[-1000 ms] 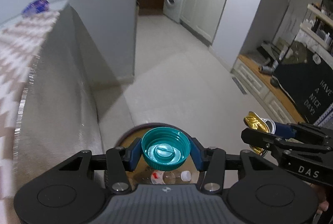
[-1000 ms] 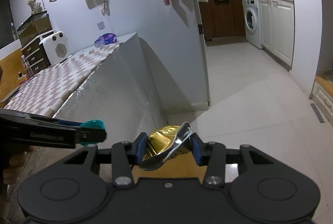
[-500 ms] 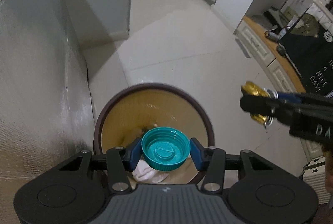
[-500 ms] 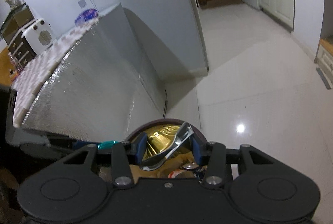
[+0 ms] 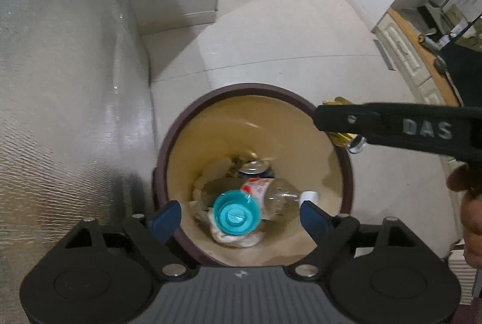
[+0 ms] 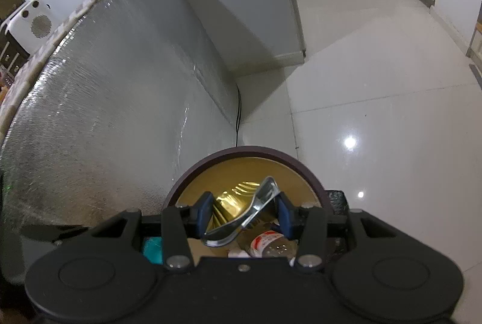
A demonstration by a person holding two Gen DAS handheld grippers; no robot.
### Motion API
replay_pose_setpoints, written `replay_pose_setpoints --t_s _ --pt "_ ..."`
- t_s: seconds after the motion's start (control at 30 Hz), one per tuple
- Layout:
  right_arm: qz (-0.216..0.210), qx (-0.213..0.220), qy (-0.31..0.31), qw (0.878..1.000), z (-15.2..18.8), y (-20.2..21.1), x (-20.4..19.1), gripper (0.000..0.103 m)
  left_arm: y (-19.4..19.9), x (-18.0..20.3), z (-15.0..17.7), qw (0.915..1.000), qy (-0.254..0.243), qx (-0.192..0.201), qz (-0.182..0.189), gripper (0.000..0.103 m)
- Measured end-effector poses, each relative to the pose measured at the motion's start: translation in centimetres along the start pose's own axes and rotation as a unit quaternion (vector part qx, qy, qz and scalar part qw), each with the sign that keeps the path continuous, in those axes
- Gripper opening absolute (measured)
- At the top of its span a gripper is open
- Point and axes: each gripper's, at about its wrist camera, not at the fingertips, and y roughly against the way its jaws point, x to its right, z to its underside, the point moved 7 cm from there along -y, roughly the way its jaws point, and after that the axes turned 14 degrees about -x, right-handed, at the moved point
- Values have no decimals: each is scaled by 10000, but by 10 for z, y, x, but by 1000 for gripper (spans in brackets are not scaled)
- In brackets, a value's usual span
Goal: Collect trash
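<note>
Left gripper (image 5: 241,218) just spread wide, dropping round teal plastic lid (image 5: 237,217) into brown-rimmed round bin (image 5: 192,125). Right gripper (image 6: 242,214) pinched crushed gold can (image 6: 238,209) over bin rim, presumably next.

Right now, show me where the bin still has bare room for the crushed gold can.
Bare: the bin's tan far wall and its right-hand slope, just under the right hand-held gripper holding the crushed gold can. Crowded: the bottom middle, where the clear bottle, a drink can, white tissue and the teal cap pile up.
</note>
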Motion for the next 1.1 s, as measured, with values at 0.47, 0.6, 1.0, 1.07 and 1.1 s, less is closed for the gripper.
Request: replay_pose_setpoints --t_s 0.47,0.6,1.0,1.07,1.1 --pt "98 -148 321 9993 -9 -39 -19 81 -5 -3 9 9995 -54 -191 -265 99" --pt "132 -168 230 9995 -1 -34 -9 88 -5 -3 11 9994 -8 -186 -307 101" --pt "134 -103 317 9994 31 0 0 101 20 1 24 9992 99 58 -387 103" --pt "140 14 345 9993 35 13 -2 103 29 2 29 9992 142 124 -348 103" --pt "143 68 354 9992 36 19 -2 103 33 3 32 9992 171 158 -334 103"
